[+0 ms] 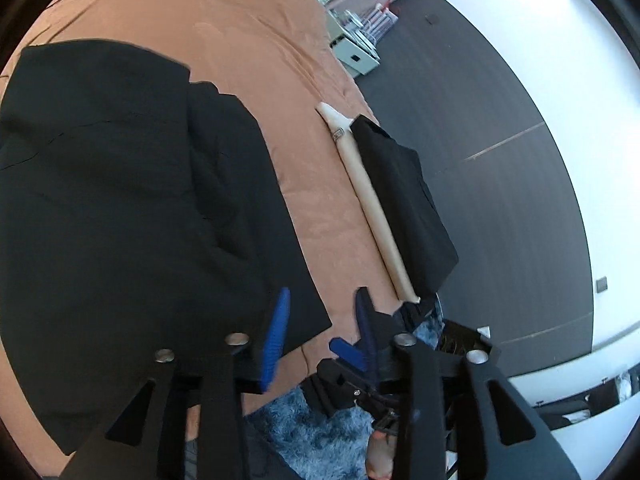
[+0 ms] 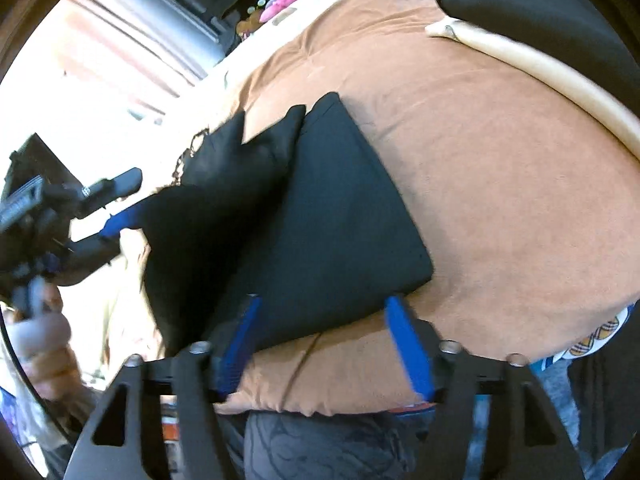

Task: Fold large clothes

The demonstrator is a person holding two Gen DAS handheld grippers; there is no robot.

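My left hand-held gripper (image 1: 320, 320) has its blue pads spread apart with nothing between them, hovering over the near edge of the bed (image 1: 248, 52). Its left pad (image 1: 276, 336) overlaps the near corner of the black garment (image 1: 132, 200), though I cannot tell whether it touches the cloth. That garment lies spread over the left part of the tan bedcover, with folds and layered panels showing across it. Past my left hand-held gripper, near the bed's right edge, a beige roll (image 1: 372, 200) lies lengthwise, and a folded black piece (image 1: 404, 196) rests against its outer side, overhanging the edge above the dark floor (image 1: 480, 132). Below the bed's near edge I see a blue shaggy rug (image 1: 316, 432).

My right hand-held gripper (image 2: 326, 340) is also spread wide, gripping nothing, its pads over the near edge of the bed (image 2: 500, 208). Just beyond them sits a neatly folded dark panel of the black garment (image 2: 336, 216), its near corner between my pads. To its left the cloth is looser and bunched, draping toward the bed's left edge. In this view my left hand-held gripper (image 2: 116, 208) appears at the far left, blurred, its blue tip at the loose cloth. The beige roll (image 2: 560, 80) curves along the far right edge.
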